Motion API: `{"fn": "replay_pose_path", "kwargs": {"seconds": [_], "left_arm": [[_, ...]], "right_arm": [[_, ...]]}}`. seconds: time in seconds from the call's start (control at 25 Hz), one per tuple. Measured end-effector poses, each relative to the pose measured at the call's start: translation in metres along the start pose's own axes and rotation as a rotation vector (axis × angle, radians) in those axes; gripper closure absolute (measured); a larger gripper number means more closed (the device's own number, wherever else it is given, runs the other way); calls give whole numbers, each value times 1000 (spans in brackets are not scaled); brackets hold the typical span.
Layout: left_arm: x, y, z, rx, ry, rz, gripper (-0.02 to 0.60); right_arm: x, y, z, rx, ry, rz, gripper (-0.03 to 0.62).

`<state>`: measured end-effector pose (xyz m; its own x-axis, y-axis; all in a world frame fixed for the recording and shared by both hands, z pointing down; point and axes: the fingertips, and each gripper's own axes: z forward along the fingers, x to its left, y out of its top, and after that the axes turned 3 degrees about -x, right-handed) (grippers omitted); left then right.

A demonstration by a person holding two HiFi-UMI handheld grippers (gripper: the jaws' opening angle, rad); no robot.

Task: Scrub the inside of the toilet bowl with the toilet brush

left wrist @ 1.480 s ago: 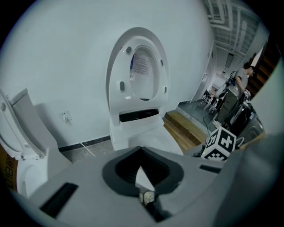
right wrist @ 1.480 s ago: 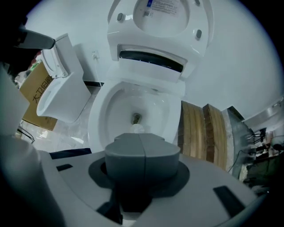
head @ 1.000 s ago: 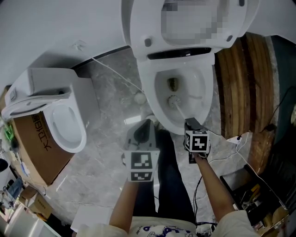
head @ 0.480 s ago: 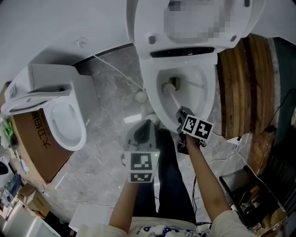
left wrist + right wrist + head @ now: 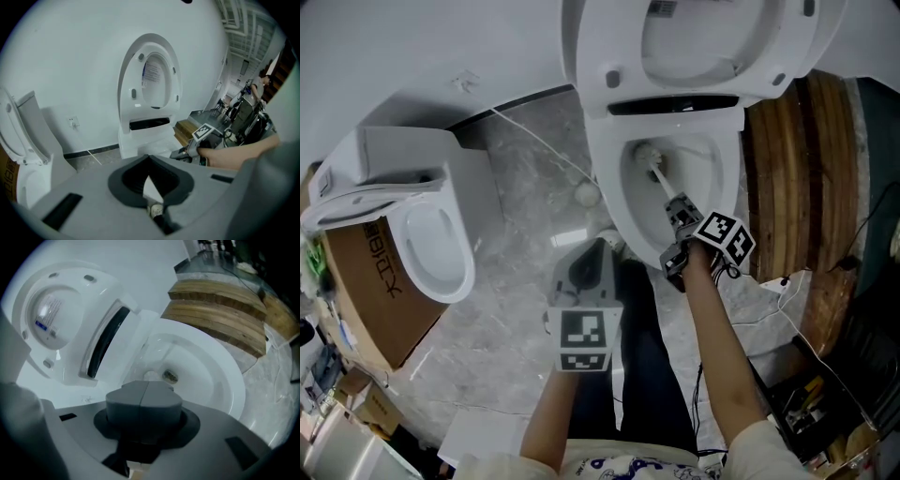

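Head view, steeply down: standing over a white toilet bowl (image 5: 617,211), seat and lid (image 5: 694,42) tipped up at the back. Gripping the toilet brush (image 5: 664,183) by the near end of its handle with the right tool (image 5: 679,210), which is clamped on the handle over the front half of the bowl. Marker cube (image 5: 724,240) just behind the tool, bare forearm (image 5: 722,337) running back toward the lower edge. Handle slanting down and away into the bowl. Round bristle head laid high on the inner wall at the back, toward the view's left, just below the hinge end of the seat. Holding the left tool (image 5: 592,251) off to the left of the bowl's front, above the grey marble floor (image 5: 506,281), apart from bowl and brush alike.

Right gripper view: pads pressed flush with only a seam between them, the handle hidden behind. Beyond the tips, a pale lump of brush head beside the dark drain opening (image 5: 170,376).

Left gripper view: a narrow wedge of gap between the dark pads, with nothing in it. Aimed at the raised seat, with the right tool and its hand off to the right.

Elsewhere in the head view:
- a second white toilet (image 5: 431,239) at the left, beside a cardboard box (image 5: 370,300)
- a stepped wooden platform (image 5: 797,159) to the right of the bowl
- a thin white cable (image 5: 534,141) across the floor, running toward a small white round thing (image 5: 586,195) just left of the bowl
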<state>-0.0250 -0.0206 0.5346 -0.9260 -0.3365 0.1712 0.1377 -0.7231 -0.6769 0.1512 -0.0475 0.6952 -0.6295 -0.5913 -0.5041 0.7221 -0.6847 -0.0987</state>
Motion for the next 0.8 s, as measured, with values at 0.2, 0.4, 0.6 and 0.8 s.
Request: {"fn": "replay_pose_path", "kwargs": {"seconds": [0.2,0.4,0.6,0.8], "left_arm": [[1,0,1,-1,2,-5,578],[3,-3,-1,3,4,-9,578],[3,-3,-1,1,0,-3,578],[3,0,-3,-9,-2,-7,578]], "right_arm": [[-8,18,-2,-90,22,212,430],[-15,31,-4,-116,35,266,430],[-4,27,-4,-85,36,144,430],[3,11,-2,-10,57,18,430]]}}
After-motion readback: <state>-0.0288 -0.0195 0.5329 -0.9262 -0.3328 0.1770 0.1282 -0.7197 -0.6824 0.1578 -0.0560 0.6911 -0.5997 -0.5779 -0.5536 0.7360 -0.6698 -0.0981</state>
